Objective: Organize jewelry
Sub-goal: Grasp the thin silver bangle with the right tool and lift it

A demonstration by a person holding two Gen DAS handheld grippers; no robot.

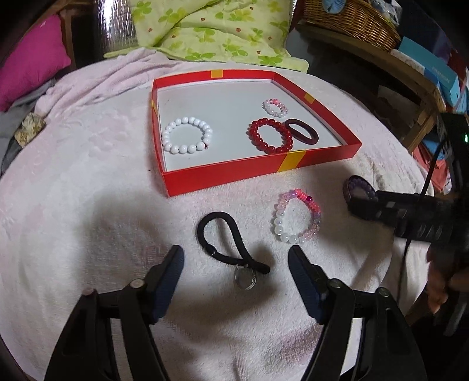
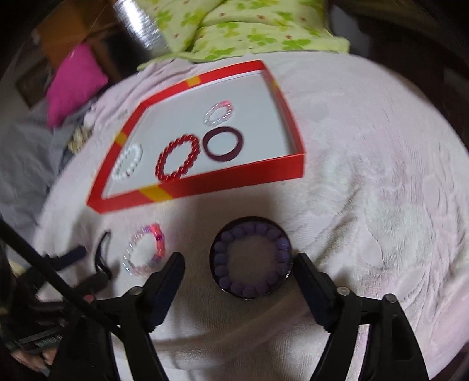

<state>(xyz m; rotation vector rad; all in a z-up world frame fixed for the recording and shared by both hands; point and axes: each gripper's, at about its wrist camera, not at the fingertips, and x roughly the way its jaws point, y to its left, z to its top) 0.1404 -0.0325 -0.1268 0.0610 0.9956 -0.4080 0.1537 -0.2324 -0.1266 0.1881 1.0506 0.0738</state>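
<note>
A red tray (image 1: 222, 175) (image 2: 234, 181) on the pale pink blanket holds a white bead bracelet (image 1: 187, 134), a red bead bracelet (image 1: 270, 135), a dark maroon hair band (image 1: 302, 131) and a small pink-white bracelet (image 1: 275, 107). In front of it lie a black hair tie with a round charm (image 1: 225, 243), a pink-white bracelet (image 1: 296, 215) (image 2: 143, 252) and a purple bead bracelet inside a dark ring (image 2: 250, 258). My left gripper (image 1: 236, 258) is open over the black hair tie. My right gripper (image 2: 239, 263) is open around the purple bracelet.
A green patterned quilt (image 1: 217, 32) and a magenta pillow (image 1: 29, 70) lie behind the tray. A wicker basket (image 1: 351, 20) and boxes stand on a shelf at the right. The blanket's edge drops off to the right.
</note>
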